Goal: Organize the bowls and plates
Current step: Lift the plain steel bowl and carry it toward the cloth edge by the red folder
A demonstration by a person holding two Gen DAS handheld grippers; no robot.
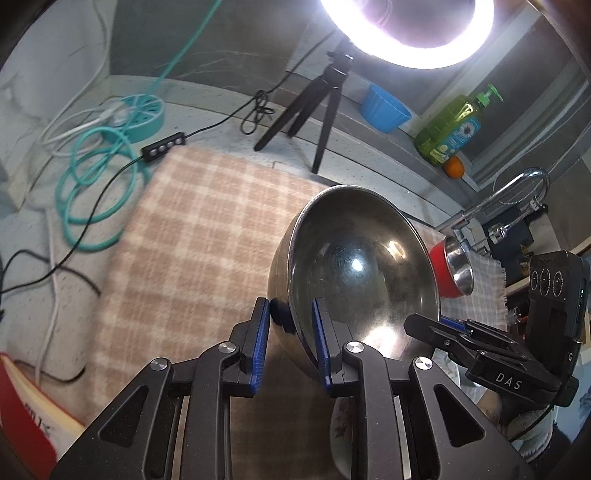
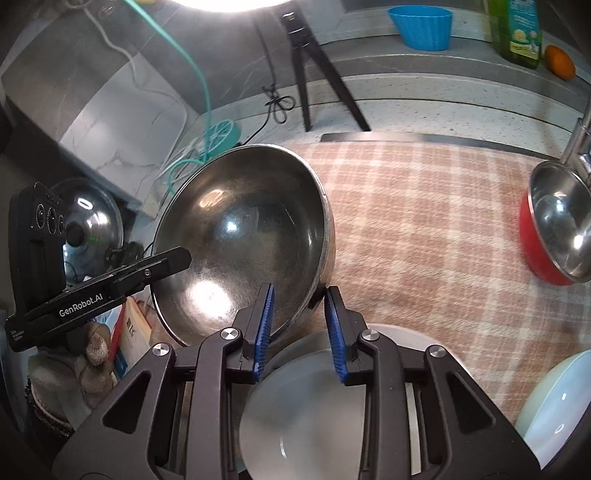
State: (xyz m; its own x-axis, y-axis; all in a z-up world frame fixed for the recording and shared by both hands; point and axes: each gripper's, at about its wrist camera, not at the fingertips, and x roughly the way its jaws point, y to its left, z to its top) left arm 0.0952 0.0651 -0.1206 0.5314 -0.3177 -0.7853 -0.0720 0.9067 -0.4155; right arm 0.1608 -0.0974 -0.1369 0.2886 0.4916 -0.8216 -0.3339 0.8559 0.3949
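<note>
Both hand-held grippers had the big steel bowl [image 1: 354,273] between them, each pinching the rim from its own side. The left hand-held gripper [image 1: 290,317] was clamped on the near-left edge, one blue pad outside the wall and one inside. The right hand-held gripper [image 2: 299,306] gripped the opposite edge the same way, its pads either side of the thin rim. The bowl was tilted, its hollow turned toward the cameras, and it was held above the checked cloth [image 1: 192,236] that covered the worktop [image 1: 221,99] (the cloth looked smeared in both views).

Under the right gripper sat a white plate [image 2: 306,417], and a pale blue dish [image 2: 554,410] lay just beside it at the right edge. Farther right on the cloth stood a red bowl [image 2: 535,254] with a steel lining, close to the tap [image 1: 517,184]. Well apart from all that, at the back, were a tripod [image 1: 303,110] under a ring light [image 1: 406,33], a blue tub [image 1: 384,107], a green soap bottle [image 1: 450,125] and an orange [image 1: 453,167]. Teal cable [image 1: 96,177] lay coiled on the left of the worktop, with a black lead crossing it. A steel lid [image 2: 92,221] showed low to the left, off the cloth. A gloved hand [image 2: 92,354] showed beneath the left gripper in the right view.
</note>
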